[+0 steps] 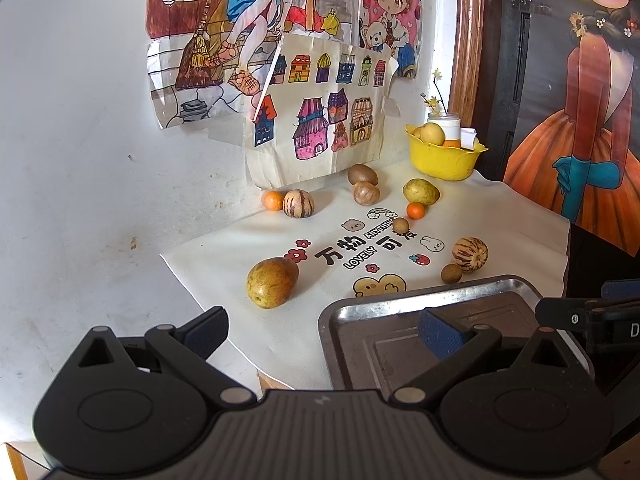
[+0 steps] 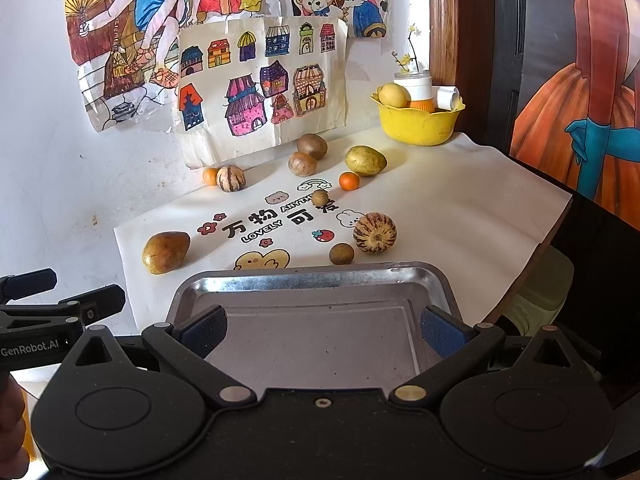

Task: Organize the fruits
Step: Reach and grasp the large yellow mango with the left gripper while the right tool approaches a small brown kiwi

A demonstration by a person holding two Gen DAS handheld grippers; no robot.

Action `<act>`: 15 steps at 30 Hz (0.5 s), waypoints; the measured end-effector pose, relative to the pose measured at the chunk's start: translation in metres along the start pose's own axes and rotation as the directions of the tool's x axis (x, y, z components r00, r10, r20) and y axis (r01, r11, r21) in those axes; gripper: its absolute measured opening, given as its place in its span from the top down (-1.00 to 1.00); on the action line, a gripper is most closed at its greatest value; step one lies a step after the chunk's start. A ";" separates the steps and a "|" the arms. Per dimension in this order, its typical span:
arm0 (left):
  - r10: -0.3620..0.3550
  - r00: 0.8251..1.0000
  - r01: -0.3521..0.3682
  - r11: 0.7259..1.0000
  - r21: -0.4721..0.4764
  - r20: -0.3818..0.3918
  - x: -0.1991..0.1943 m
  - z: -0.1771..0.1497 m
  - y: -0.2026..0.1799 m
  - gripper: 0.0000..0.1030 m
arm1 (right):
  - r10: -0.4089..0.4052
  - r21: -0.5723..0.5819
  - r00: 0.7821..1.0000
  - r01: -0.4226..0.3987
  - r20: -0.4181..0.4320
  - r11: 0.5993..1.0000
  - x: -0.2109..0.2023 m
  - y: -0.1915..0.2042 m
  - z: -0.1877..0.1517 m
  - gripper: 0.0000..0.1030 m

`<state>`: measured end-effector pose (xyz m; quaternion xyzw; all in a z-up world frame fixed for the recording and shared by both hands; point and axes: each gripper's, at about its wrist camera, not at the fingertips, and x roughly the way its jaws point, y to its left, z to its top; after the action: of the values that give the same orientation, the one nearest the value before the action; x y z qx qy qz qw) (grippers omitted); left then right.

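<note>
Several fruits lie on a white printed cloth [image 2: 460,200]: a brownish mango [image 1: 272,282] [image 2: 165,252] at front left, a striped melon [image 1: 470,254] [image 2: 375,233] beside a small brown ball fruit [image 2: 341,253], a green-yellow mango [image 2: 365,160], two oranges [image 2: 349,181] [image 2: 210,176], another striped melon [image 2: 231,178] and two brown fruits [image 2: 312,146]. A metal tray [image 2: 312,280] [image 1: 400,304] sits nearest, with nothing on it. My left gripper [image 1: 324,330] hovers open over the cloth's front edge and the tray's left rim. My right gripper [image 2: 324,330] hangs open over the tray.
A yellow bowl [image 2: 418,120] [image 1: 444,158] with a yellow fruit and white bottles stands at the back right corner. Children's drawings hang on the white wall behind. A dark door and painted panel close the right side. The cloth's right edge overhangs the table.
</note>
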<state>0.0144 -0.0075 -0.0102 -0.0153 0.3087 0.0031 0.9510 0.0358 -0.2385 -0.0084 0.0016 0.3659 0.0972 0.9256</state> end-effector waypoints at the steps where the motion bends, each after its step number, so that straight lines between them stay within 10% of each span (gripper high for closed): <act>1: 0.000 1.000 0.000 1.000 0.000 0.000 0.000 0.000 0.000 -0.99 | 0.001 0.001 1.000 -0.001 -0.002 1.000 0.000 0.000 0.000 -0.99; 15: -0.035 0.997 0.031 0.998 -0.059 -0.066 0.036 0.001 0.024 -0.99 | 0.059 0.065 0.997 -0.062 0.043 0.996 0.014 -0.015 0.012 -0.99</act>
<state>0.0438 0.0160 -0.0317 -0.0481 0.3397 -0.0041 0.9393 0.0565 -0.2494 -0.0099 0.0454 0.3497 0.1129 0.9289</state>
